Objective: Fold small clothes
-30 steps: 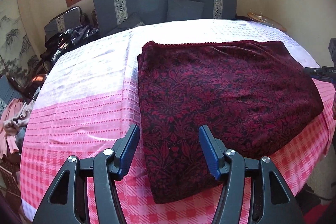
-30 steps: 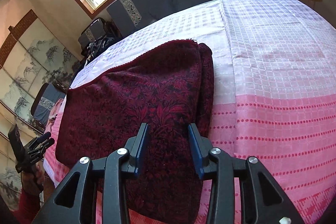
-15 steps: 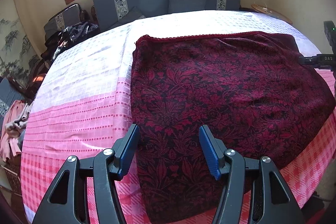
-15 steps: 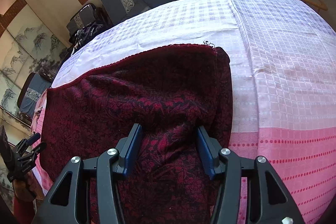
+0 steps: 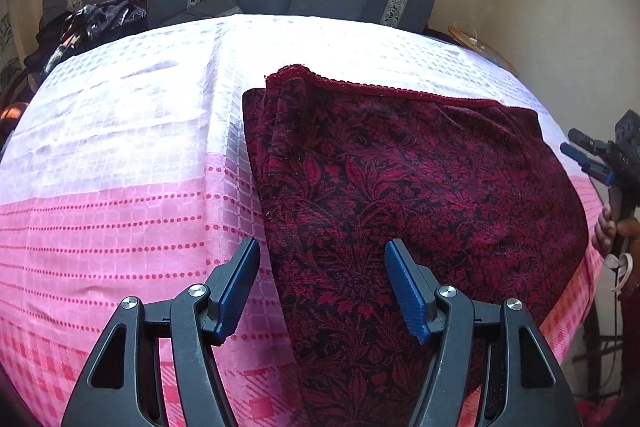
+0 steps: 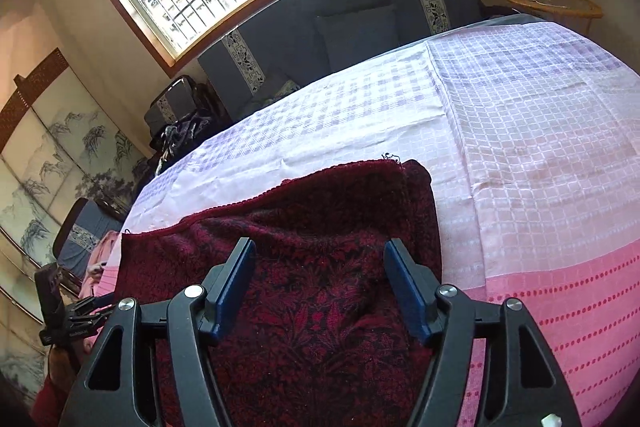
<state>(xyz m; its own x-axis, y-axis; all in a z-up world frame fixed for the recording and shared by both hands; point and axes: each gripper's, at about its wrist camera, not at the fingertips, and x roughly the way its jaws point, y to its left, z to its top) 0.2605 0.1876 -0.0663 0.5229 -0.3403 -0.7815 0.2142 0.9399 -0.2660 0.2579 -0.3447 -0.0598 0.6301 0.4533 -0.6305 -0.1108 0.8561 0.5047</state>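
The folded red cloth [image 5: 420, 187] lies flat on the checked pink sheet [image 5: 120, 207], reaching its near edge. Left claw [image 5: 322, 291] and right claw [image 6: 318, 291] are both spread, holding nothing, above the cloth.

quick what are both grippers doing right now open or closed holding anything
Left gripper: open, holding nothing, over the red cloth's left edge.
Right gripper: open, holding nothing, above the cloth.

Your maroon cloth [image 5: 420, 211] runs under the left gripper [image 5: 322, 291], near edge hidden. Its lower layers stay covered, and the bedspread [image 6: 540, 155] is cropped.
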